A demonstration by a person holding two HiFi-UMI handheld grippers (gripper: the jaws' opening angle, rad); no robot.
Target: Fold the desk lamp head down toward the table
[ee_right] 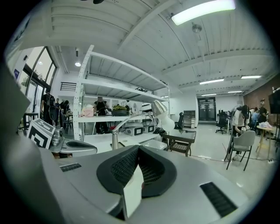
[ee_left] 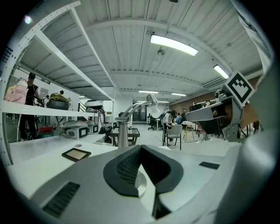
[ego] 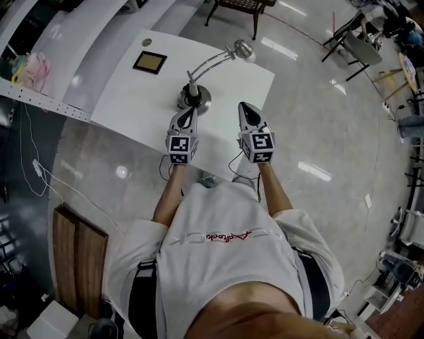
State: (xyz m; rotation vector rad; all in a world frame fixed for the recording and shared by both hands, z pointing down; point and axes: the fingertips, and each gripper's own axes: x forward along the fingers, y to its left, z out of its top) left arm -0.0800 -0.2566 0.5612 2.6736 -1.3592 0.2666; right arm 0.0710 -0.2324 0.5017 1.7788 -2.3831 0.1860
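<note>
A silver desk lamp stands on the white table [ego: 119, 99]. Its round base [ego: 199, 99] carries a curved arm [ego: 211, 63] that rises to the lamp head [ego: 244, 48] near the table's far right corner. In the left gripper view the lamp's post [ee_left: 123, 133] stands just ahead with the head [ee_left: 152, 101] raised. My left gripper [ego: 191, 109] is shut and empty, its tip close to the base. My right gripper [ego: 246, 107] is shut and empty, to the right of the base and below the lamp head [ee_right: 159, 107].
A flat dark-framed square [ego: 150, 62] and a small round disc [ego: 146, 42] lie on the table's far left. A white shelf rack [ego: 40, 99] runs along the left. A chair [ego: 238, 6] stands beyond the table. Shiny floor [ego: 318, 132] lies to the right.
</note>
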